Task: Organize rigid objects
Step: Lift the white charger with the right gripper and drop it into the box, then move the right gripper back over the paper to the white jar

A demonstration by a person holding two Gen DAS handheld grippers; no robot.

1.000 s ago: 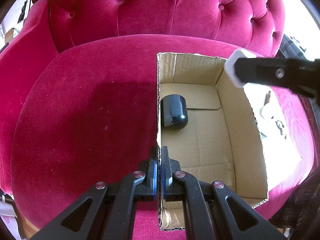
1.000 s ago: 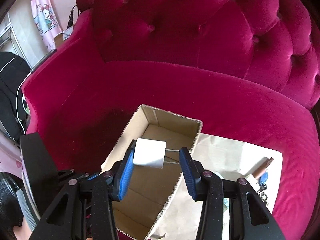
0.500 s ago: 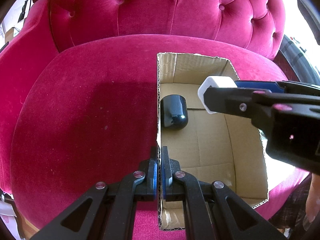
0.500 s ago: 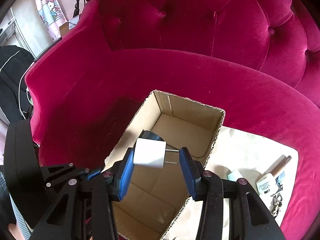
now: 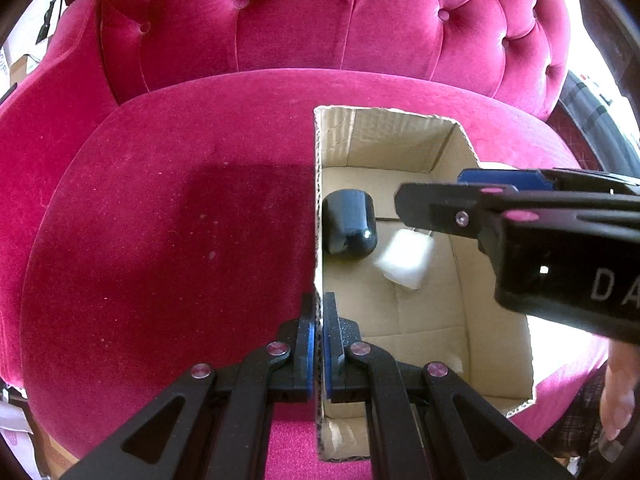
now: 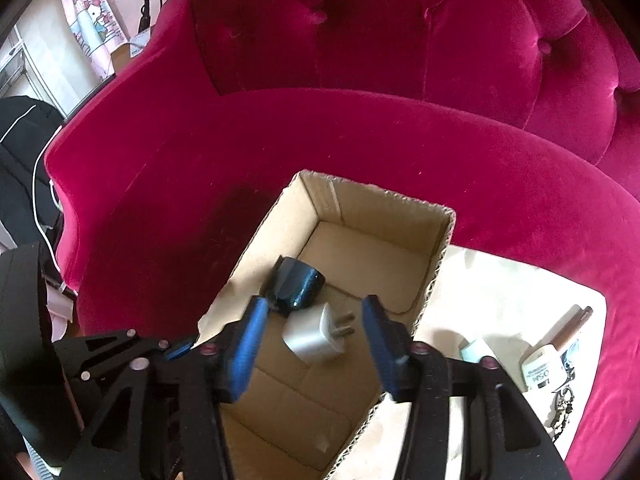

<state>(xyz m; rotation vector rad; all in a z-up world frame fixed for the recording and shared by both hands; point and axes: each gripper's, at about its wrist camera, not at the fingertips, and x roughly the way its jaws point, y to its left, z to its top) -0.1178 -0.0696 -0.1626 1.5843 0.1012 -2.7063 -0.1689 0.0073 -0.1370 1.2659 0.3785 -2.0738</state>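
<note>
The small white cube-shaped plug adapter with two metal prongs (image 6: 314,338) sits inside the open brown cardboard box (image 6: 436,268) on the crimson velvet sofa (image 6: 360,140), just beside the glossy dark rounded cap-like object (image 6: 296,286); whether it rests on the box floor or is mid-fall I cannot tell, since it looks blurred in the left wrist view (image 5: 406,262).

It is likely light, stiff hard plastic with smooth, slightly slippery faces, and not fragile apart from the prongs, so the best hold is across two opposite flat sides of the body. Its long axis runs through the prongs, which point to the right and slightly toward the far end of the box in the right wrist view.

The right gripper (image 6: 316,342) hovers above it with its blue pads spread wide and holding nothing. The left gripper (image 5: 318,344) is pinched tight on the near left wall of the box, steadying it.
</note>
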